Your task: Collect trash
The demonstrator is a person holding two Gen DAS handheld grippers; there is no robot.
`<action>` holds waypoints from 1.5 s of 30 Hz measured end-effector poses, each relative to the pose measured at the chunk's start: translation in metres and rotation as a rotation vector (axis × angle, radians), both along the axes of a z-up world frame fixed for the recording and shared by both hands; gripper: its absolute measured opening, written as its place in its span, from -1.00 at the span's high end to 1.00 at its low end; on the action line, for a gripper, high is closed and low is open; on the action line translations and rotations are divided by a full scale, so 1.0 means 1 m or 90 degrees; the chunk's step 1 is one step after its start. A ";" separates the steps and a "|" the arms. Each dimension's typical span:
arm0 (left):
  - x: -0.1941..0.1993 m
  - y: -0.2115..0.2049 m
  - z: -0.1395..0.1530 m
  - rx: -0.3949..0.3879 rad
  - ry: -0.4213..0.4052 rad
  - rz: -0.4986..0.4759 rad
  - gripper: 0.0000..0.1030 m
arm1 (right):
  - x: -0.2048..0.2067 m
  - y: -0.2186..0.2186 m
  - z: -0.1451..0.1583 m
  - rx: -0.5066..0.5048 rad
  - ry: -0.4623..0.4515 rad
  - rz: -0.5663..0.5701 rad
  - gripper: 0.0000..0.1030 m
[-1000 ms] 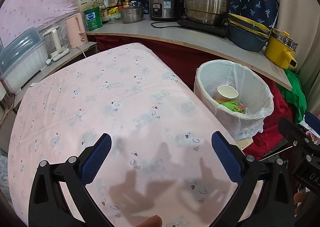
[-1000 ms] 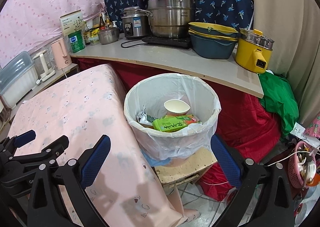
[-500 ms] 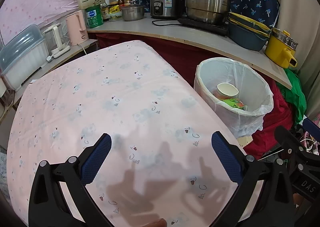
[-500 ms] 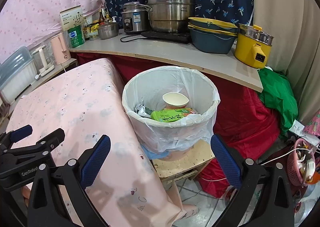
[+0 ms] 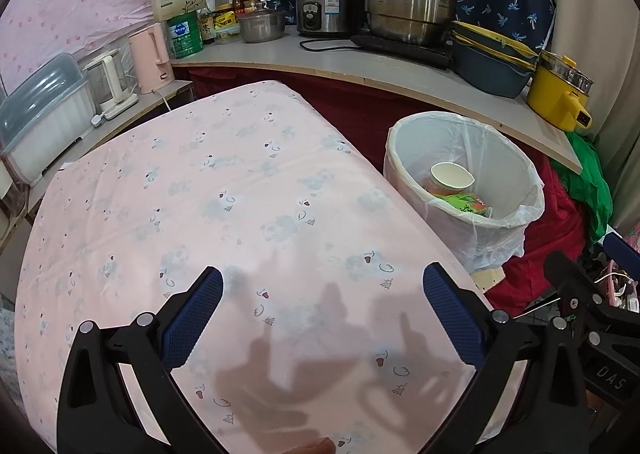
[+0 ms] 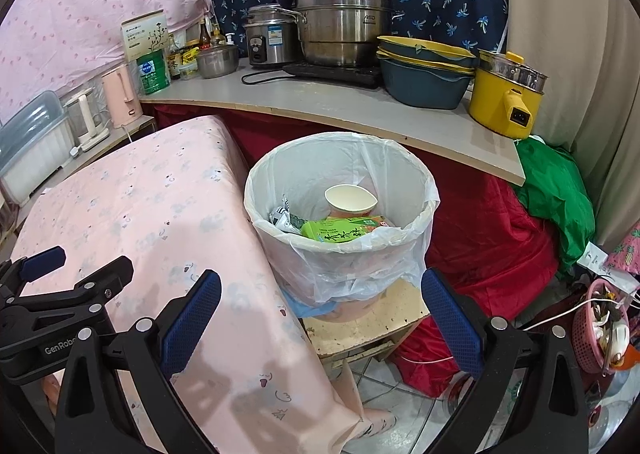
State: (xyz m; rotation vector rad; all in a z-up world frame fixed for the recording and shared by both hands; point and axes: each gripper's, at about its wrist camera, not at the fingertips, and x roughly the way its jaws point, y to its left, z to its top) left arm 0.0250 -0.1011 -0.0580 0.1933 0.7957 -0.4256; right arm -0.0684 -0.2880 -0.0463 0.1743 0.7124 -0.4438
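Both your grippers are spread wide with nothing between the pads — left gripper [image 5: 322, 318] hangs over the pink tablecloth [image 5: 224, 190], right gripper [image 6: 320, 318] sits past the table edge facing the trash bin [image 6: 340, 190]. The trash is already in the bin: a paper cup [image 6: 351, 200] on top, a green drink carton [image 6: 340, 232] in front of it, some wrapper bits at the left. The cloth shows no trash in either view, so the job looks about done. Risks: swing the right gripper forward low and you could clip the bin rim or snag the loose liner [image 6: 348, 278] — the bin sits on a small board [image 6: 372, 318] and might tip. The cup lies tilted, mouth up and toward you; the carton lies flat, long axis roughly left-right across the bin.
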 end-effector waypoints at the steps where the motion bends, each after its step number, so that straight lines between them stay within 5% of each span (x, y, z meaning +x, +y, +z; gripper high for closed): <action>1: 0.000 0.000 0.000 0.000 0.000 -0.001 -0.86 | 0.000 0.000 0.000 0.000 0.000 0.000 -0.88; 45: -0.005 -0.003 0.000 0.004 -0.014 0.014 -0.86 | 0.000 0.004 -0.003 0.002 -0.005 0.010 -0.88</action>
